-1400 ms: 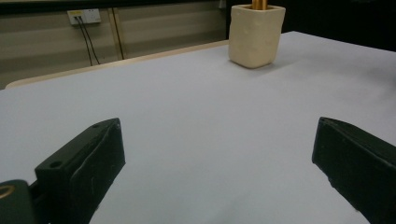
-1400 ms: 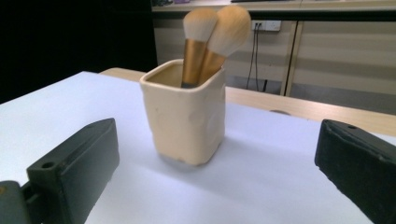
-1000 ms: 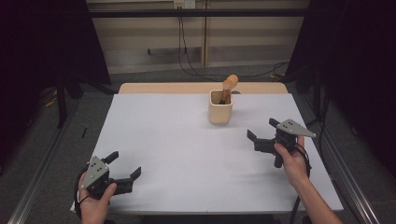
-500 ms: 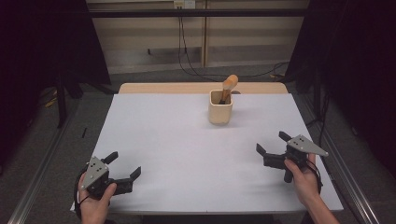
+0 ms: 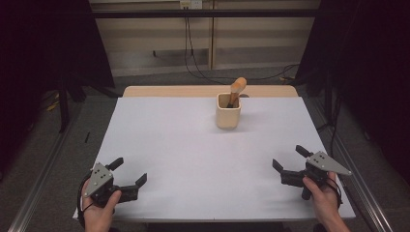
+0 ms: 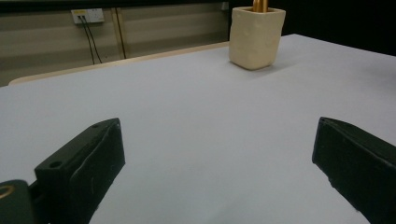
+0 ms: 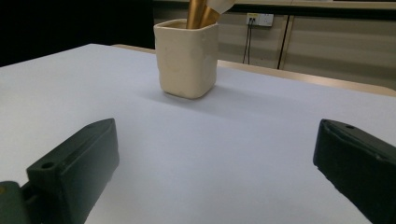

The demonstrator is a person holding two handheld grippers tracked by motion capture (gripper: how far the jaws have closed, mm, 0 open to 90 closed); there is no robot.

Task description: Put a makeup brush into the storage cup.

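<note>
Both tongs gaping, nothing held, cup far up the worktop

The left tongs [image 5: 130, 172] sit at about 7 o'clock on the white worktop [image 5: 193, 150], jaws spread wide and clamping nothing, hovering just over the bare sheet; the right tongs [image 5: 289, 158] sit at about 4 o'clock, equally wide apart and empty, held in a hand [image 5: 325, 195]. Bare white surface lies between each pair of jaws in the gripper views, with nothing between them and the cream cup [image 5: 228, 110], which stands upright near 1 o'clock, well apart from both. Wooden handles [image 5: 237, 90] lean out of the cup toward 1 o'clock. Beyond the worktop's far wooden edge, black cables [image 5: 191, 53] hang down the wall.
</note>
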